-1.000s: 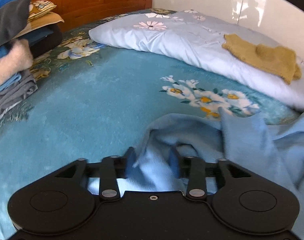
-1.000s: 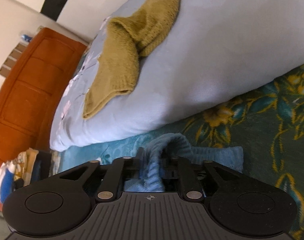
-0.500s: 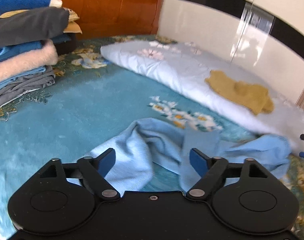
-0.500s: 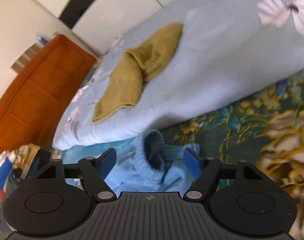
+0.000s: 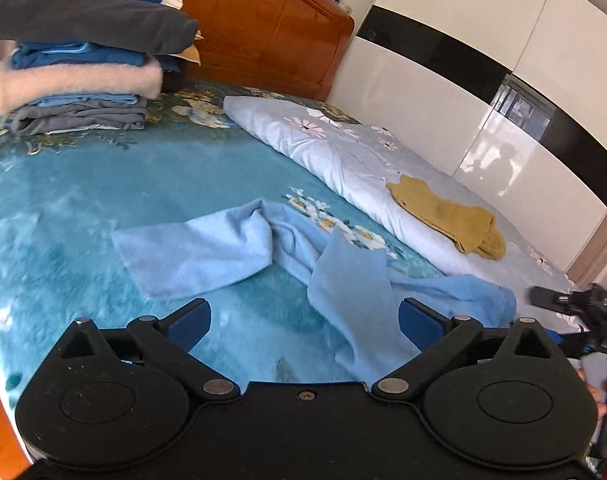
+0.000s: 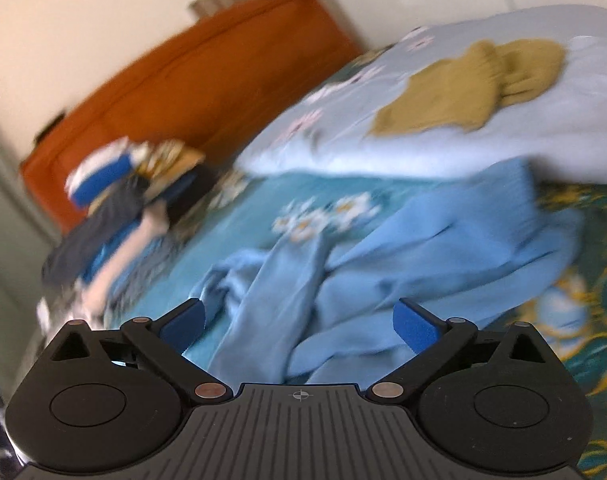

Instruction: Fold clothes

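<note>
A light blue knit garment (image 5: pixel 263 248) lies crumpled and spread out on the teal floral bedspread (image 5: pixel 83 200). My left gripper (image 5: pixel 303 318) hovers above its near edge. Its jaws are opening wide, and the blue pads touch no cloth. In the blurred right wrist view the same garment (image 6: pixel 423 248) lies below and ahead of my right gripper (image 6: pixel 301 322). Those jaws are opening too, with cloth visible beneath the gap but not pressed. At the right edge of the left wrist view I see the black body of the right gripper (image 5: pixel 571 308).
A mustard knit garment (image 5: pixel 447 212) rests on a pale blue flowered quilt (image 5: pixel 343 148) along the bed's far side. A stack of folded clothes (image 5: pixel 75 80) stands at the back left, by the orange wooden headboard (image 5: pixel 271 28). A glossy white wardrobe (image 5: pixel 463 80) stands behind.
Both grippers were shut on the blue garment a second ago. Both have opened, let it go and drawn back and upward. The garment now lies loose on the bed.
</note>
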Demonstrator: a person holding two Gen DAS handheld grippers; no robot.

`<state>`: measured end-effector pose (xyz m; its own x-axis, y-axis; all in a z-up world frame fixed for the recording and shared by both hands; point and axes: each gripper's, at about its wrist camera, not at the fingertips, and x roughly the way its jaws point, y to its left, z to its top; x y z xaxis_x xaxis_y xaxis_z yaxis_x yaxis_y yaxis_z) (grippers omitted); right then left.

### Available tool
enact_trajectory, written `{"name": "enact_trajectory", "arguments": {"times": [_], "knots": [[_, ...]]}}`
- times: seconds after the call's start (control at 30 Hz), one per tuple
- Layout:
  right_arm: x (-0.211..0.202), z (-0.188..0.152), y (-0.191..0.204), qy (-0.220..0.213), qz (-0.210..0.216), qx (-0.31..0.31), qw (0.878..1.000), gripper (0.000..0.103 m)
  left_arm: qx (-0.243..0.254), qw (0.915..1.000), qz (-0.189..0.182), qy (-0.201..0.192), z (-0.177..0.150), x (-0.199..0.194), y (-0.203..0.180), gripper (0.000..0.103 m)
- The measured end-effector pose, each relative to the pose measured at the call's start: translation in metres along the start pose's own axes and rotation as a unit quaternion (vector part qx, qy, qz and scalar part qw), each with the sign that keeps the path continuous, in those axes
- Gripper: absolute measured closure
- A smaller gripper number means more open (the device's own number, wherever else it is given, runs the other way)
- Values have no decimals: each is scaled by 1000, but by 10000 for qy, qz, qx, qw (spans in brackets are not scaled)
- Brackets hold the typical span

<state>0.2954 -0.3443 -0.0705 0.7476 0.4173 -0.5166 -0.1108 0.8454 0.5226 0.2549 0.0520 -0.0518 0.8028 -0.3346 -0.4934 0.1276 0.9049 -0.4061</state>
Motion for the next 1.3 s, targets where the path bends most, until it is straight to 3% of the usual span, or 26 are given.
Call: {"name": "enact_trajectory", "arguments": {"times": [0.13, 0.3, 0.53, 0.63, 0.7, 0.73, 0.8, 0.83, 1.0, 1.1, 1.3], "knots": [[32, -11, 31, 296, -19, -619, 9976, 2, -69, 9999, 66, 46, -6, -10, 9, 3], [73, -14, 46, 597, -84, -793, 9950, 7, -314, 9993, 178, 66, -9, -12, 24, 3], [128, -18, 39, 1098, -421, -578, 9914, 28, -428, 9986, 268, 140, -10, -4, 34, 3], [139, -24, 39, 1180, -536, -628, 9896, 43, -472, 9985, 255, 115, -10, -3, 38, 3], [140, -26, 43, 1190, -459, -694, 9894, 65, -506, 9984, 241, 97, -10, -2, 40, 3], [140, -26, 45, 1200, -414, -707, 9894, 69, -523, 9983, 234, 88, -10, -2, 41, 3], [138, -26, 49, 1152, -385, -734, 9899, 92, -578, 9980, 215, 101, -10, -2, 43, 3], [136, -26, 50, 1117, -360, -756, 9902, 97, -608, 9979, 202, 108, -10, -2, 44, 3], [117, -22, 70, 852, -81, -877, 9925, 98, -674, 9973, 264, 109, -12, -9, 50, 3], [100, -23, 94, 691, 359, -1196, 9898, 98, -756, 9966, 334, 57, -11, -15, 54, 3], [73, -55, 150, 866, 1354, -2182, 9626, 98, -908, 9944, 519, -156, -5, -30, 63, 3]]}}
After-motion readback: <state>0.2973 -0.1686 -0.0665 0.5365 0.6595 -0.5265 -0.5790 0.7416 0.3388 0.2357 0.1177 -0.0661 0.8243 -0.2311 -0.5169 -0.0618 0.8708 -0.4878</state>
